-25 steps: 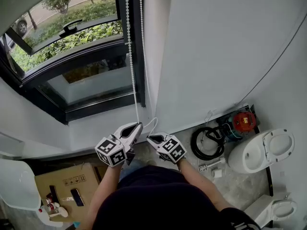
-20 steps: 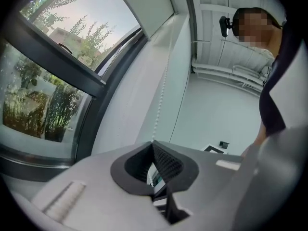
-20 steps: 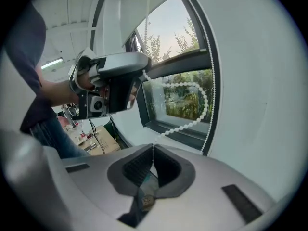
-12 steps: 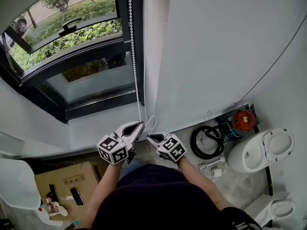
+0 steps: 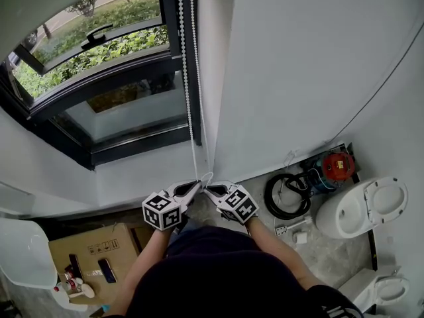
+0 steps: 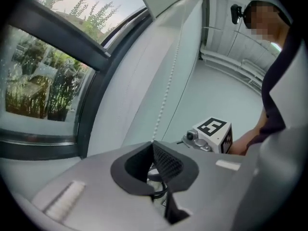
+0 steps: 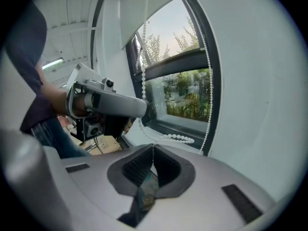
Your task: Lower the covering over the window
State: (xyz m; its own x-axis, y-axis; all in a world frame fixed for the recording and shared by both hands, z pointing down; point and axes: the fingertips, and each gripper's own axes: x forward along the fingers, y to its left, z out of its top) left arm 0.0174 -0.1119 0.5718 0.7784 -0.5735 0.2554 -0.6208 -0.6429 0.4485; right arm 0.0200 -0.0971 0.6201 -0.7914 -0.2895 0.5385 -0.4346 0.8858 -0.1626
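White roller blind [image 7: 144, 8] sat high and covered only the top of the window [image 5: 126, 111]. Most of the glass was bare, with greenery showing through. The frame was dark, and the upper pane looked swung open. The white bead chain [image 5: 187, 78] hung in two near-vertical strands down the frame's right edge. It closed into a small loop just below the sill's right corner. One strand ended pinched in the closed left gripper [image 5: 196, 183].
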